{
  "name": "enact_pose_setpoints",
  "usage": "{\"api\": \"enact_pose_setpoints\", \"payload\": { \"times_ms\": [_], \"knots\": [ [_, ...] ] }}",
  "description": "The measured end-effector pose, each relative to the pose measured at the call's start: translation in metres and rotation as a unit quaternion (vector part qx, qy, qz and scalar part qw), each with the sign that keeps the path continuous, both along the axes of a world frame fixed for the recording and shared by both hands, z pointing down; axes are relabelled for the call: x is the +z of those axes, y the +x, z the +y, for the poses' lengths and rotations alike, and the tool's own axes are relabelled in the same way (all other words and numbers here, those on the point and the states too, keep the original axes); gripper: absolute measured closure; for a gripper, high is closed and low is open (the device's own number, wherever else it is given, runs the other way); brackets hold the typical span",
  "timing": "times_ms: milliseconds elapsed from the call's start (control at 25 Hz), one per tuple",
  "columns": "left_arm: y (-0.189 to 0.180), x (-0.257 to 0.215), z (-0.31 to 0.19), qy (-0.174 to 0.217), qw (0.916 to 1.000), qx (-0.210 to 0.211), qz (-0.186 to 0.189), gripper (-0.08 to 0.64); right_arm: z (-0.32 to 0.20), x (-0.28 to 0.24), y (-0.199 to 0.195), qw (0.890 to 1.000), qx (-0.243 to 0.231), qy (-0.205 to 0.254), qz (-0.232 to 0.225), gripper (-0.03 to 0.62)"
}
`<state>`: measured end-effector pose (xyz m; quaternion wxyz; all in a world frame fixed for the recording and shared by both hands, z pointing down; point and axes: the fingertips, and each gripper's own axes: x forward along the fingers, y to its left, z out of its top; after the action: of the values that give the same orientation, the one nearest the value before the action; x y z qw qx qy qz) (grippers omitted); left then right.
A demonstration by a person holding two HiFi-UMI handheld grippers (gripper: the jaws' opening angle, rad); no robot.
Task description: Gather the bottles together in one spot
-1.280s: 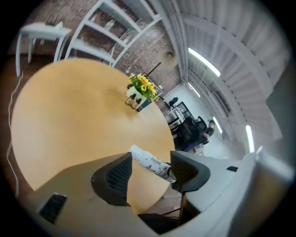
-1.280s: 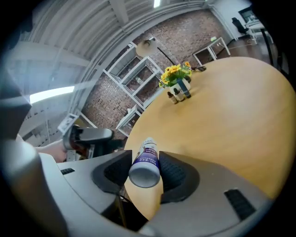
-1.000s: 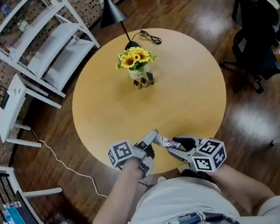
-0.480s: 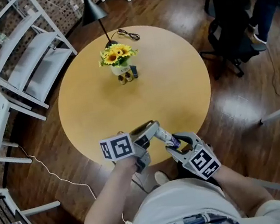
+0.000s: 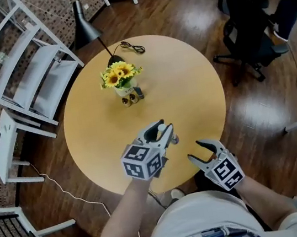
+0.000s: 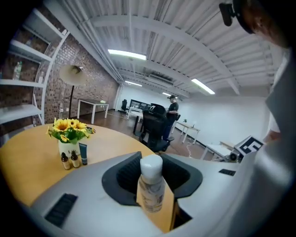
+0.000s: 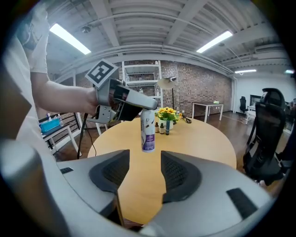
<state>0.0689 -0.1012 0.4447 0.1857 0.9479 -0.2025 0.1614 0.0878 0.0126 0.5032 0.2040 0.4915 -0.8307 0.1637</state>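
While the white-capped bottle (image 6: 151, 185) is clamped in the jaws of the left gripper (image 5: 161, 134), just closed on it, and held above the near side of the round table (image 5: 189, 92), the jaws of the right gripper (image 5: 197, 151), just opened, are seen apart and empty, and three small bottles (image 5: 132, 96) are grouped by the sunflower vase (image 5: 119, 80).

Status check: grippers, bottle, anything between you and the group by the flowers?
Left gripper jaws just closed on the white bottle, held above the table. Right gripper jaws just opened, empty. Small bottles by the sunflower vase; nothing in between.
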Motion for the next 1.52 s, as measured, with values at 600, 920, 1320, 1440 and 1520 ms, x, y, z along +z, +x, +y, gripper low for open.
{"api": "enact_pose_setpoints", "payload": {
  "times_ms": [600, 920, 1320, 1440, 1520],
  "knots": [
    [0.056, 0.078, -0.214, 0.08, 0.9652, -0.229, -0.098, 0.436, -0.045, 0.041, 0.135, 0.997, -0.002, -0.066, -0.039, 0.356],
    [0.066, 0.112, -0.265, 0.134, 0.9431, -0.264, -0.152, 0.436, -0.054, 0.055, 0.177, 0.994, 0.026, -0.093, -0.041, 0.356],
    [0.061, 0.124, -0.289, 0.147, 0.9351, -0.283, -0.154, 0.433, -0.065, 0.071, 0.184, 0.993, 0.025, -0.11, -0.043, 0.356],
    [0.058, 0.127, -0.286, 0.146, 0.934, -0.285, -0.159, 0.426, -0.067, 0.071, 0.183, 0.993, 0.024, -0.11, -0.041, 0.356],
    [0.053, 0.125, -0.285, 0.146, 0.9329, -0.287, -0.161, 0.419, -0.069, 0.07, 0.182, 0.993, 0.022, -0.106, -0.041, 0.356]
  ]
}}
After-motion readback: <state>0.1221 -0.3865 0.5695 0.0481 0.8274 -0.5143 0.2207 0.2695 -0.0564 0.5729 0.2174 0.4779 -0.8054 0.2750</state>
